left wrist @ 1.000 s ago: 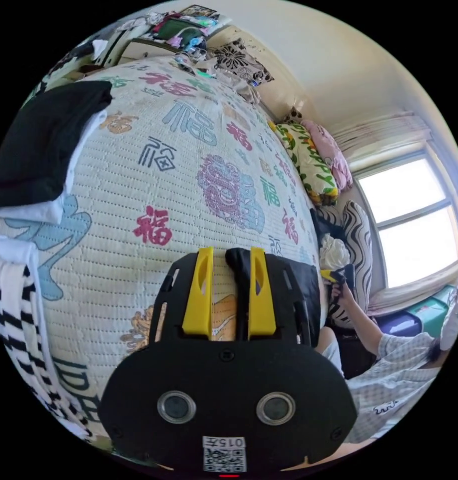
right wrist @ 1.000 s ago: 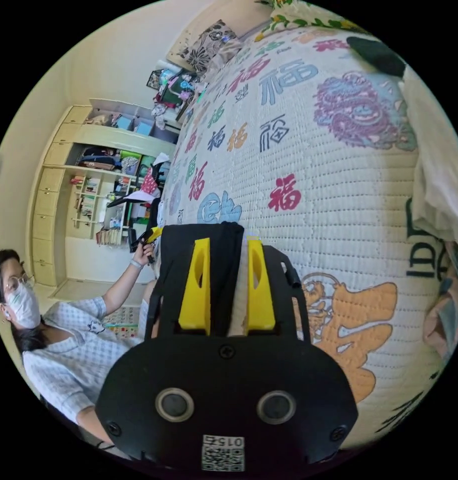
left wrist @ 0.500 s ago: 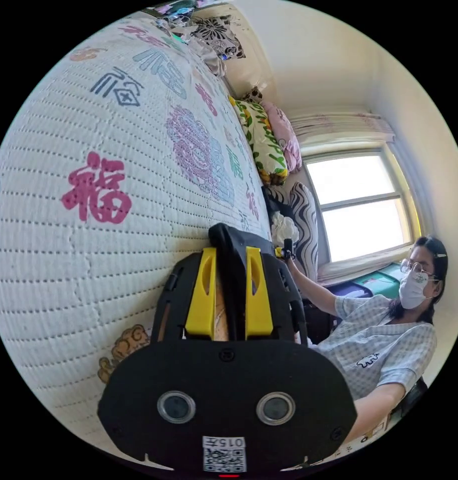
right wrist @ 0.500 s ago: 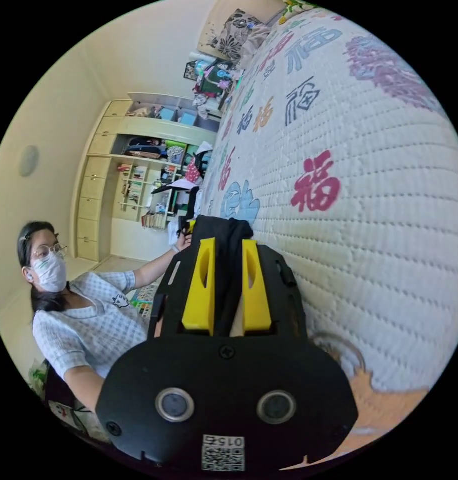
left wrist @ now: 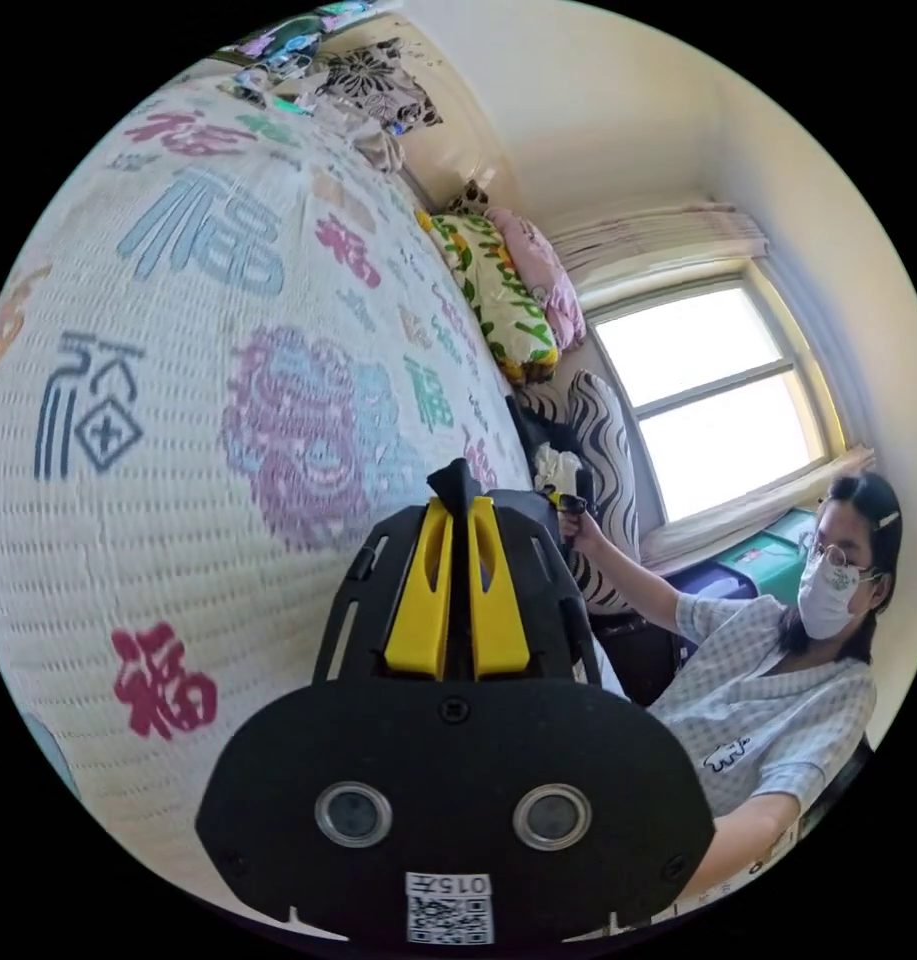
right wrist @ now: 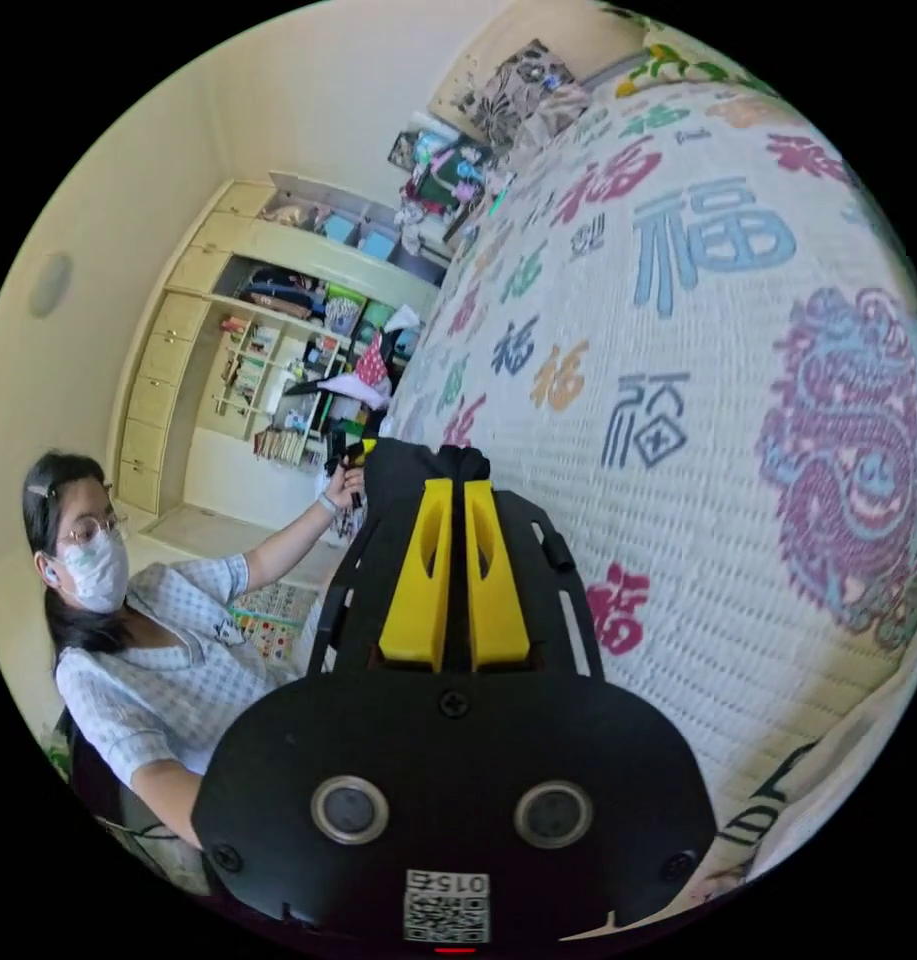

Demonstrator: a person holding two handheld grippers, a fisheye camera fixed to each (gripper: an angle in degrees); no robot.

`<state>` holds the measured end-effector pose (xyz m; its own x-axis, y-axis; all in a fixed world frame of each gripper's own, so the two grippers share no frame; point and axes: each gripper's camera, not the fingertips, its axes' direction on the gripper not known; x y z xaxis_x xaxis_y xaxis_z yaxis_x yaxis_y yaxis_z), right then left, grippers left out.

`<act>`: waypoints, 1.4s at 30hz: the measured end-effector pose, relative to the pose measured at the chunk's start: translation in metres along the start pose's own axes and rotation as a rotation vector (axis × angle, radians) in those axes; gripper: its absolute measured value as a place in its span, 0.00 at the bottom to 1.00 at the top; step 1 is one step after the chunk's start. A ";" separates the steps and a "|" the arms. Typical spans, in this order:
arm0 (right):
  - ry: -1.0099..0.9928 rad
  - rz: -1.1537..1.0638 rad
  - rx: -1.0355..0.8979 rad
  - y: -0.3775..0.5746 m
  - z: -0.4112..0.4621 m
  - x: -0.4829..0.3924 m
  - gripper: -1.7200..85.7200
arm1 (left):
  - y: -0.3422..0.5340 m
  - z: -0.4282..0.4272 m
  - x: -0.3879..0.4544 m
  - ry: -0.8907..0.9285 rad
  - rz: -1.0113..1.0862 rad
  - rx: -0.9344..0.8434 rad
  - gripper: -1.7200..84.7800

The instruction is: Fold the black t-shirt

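The black t-shirt [left wrist: 456,482] is in both my tongs, held above the bedspread [left wrist: 228,330]. In the left gripper view my left gripper [left wrist: 458,505] has its yellow jaws almost together, with a thin fold of the black cloth pinched between them and a small peak of it poking out past the tips. In the right gripper view my right gripper [right wrist: 456,490] is closed the same way on the shirt [right wrist: 408,470], whose bunched edge sits at the jaw tips and spreads off to the left of them.

Under and behind the shirt is the white quilted bedspread, printed with coloured characters and a purple and blue dragon figure [right wrist: 858,470]. At its far end lie pillows [left wrist: 498,290], one with green and yellow leaves, one pink, and a black and white flowered cushion [left wrist: 373,80] against the wall.

In the left gripper view my other arm reaches to the second tongs [left wrist: 568,503] beside the bed, in front of a striped chair [left wrist: 603,440] with a pale bundle on it, and a window [left wrist: 728,400] is behind.

In the right gripper view open shelves [right wrist: 268,370] stand by the wall, their compartments packed with books, boxes and folded things too small to tell apart. More clutter is heaped near the bed's far corner [right wrist: 438,185].
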<state>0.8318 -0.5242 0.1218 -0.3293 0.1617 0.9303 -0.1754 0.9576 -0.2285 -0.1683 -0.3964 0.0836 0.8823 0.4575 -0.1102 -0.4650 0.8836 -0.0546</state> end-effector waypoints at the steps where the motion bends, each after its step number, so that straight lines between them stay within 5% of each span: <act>1: 0.002 0.007 0.027 -0.004 0.000 0.000 0.04 | -0.008 0.003 0.001 -0.007 -0.014 0.024 0.04; 7: 0.223 0.193 -0.027 -0.024 0.036 0.016 0.09 | -0.004 0.008 0.006 -0.263 -0.128 0.058 0.10; 12: 0.197 -0.091 -0.138 0.030 0.089 -0.045 0.12 | 0.060 0.002 0.057 -0.366 -0.036 -0.035 0.12; 21: 0.322 -0.271 -0.455 0.124 0.279 -0.086 0.13 | 0.196 0.093 0.090 -0.333 -0.149 -0.209 0.13; 28: 0.243 -0.179 -0.386 0.121 0.318 -0.068 0.05 | 0.224 0.091 0.105 -0.308 -0.176 -0.114 0.02; 35: 0.367 -0.277 -0.431 0.131 0.369 -0.091 0.05 | 0.265 0.091 0.132 -0.330 -0.149 -0.072 0.01; 42: 0.313 -0.083 -0.466 0.126 0.433 -0.048 0.09 | 0.300 0.115 0.122 -0.382 -0.235 -0.105 0.07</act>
<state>0.4236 -0.5143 -0.0757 -0.0289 0.0764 0.9967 0.2624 0.9627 -0.0662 -0.1916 -0.0638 0.1681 0.9190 0.2671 0.2899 -0.2365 0.9620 -0.1366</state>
